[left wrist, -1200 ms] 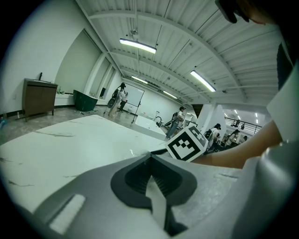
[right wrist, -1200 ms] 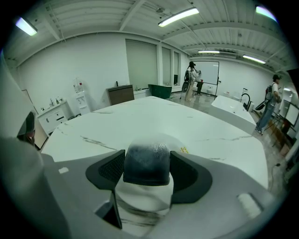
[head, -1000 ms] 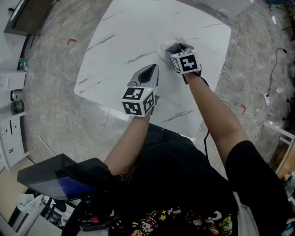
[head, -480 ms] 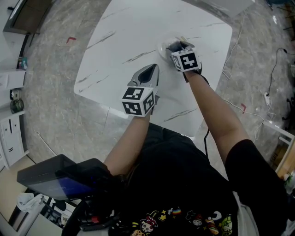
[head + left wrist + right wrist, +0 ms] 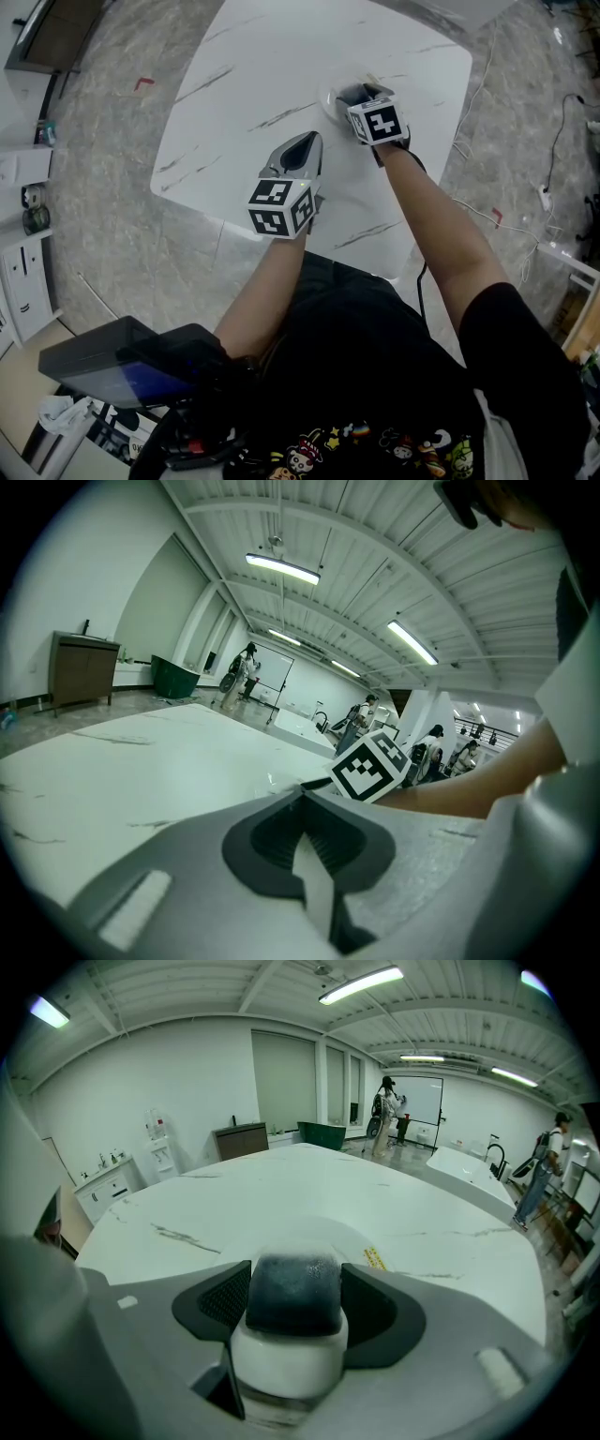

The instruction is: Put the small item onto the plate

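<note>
My right gripper is over a white plate near the far right of the white marble table. Its jaws are shut on a small item, white-bodied with a dark rounded top. The item is held just above or on the plate; contact cannot be told. In the head view the gripper hides the item. My left gripper rests low over the table's near middle, shut with nothing in it. Its pads meet in the left gripper view, where the right gripper's marker cube shows beyond.
A yellow-printed label lies on the table by the plate. The table's near edge runs just under the left gripper. Cables trail on the floor at right. A dark device sits below left. People stand far across the room.
</note>
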The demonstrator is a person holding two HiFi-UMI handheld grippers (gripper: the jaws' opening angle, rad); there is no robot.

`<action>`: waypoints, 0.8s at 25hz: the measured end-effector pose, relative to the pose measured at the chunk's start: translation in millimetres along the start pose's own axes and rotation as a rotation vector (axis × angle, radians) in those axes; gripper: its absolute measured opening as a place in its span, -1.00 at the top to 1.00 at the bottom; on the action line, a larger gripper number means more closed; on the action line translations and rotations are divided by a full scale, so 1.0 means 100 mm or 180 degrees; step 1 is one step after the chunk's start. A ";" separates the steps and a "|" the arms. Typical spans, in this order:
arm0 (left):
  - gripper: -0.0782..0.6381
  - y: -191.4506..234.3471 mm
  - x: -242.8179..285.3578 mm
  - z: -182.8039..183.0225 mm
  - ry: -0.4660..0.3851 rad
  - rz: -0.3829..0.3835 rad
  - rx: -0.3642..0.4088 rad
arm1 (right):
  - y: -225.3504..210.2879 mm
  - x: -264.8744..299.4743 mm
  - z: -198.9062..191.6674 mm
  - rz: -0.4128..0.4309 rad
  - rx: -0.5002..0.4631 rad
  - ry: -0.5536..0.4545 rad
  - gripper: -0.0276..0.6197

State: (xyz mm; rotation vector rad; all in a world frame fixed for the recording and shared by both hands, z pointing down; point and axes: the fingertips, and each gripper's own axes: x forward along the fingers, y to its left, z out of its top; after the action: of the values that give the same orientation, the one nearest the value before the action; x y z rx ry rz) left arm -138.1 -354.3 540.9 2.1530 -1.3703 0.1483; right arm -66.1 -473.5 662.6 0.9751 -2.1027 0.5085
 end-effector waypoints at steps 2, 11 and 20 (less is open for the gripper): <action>0.78 0.00 0.00 0.00 0.0005 -0.0002 -0.0001 | 0.00 -0.02 0.02 -0.0027 -0.0017 -0.0004 -0.09; 0.78 -0.07 0.06 0.03 0.0019 -0.0036 0.0038 | -0.01 -0.10 0.09 0.0027 0.0018 -0.0135 -0.12; 0.78 -0.21 0.07 0.20 -0.0028 -0.0062 0.0163 | 0.06 -0.81 0.51 0.0044 -0.0009 -0.0754 0.17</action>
State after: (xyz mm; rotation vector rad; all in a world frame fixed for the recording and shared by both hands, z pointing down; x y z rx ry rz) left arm -120.9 -363.8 518.5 2.2109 -1.3637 0.1684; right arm -59.3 -462.5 568.2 1.0637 -2.3202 0.4132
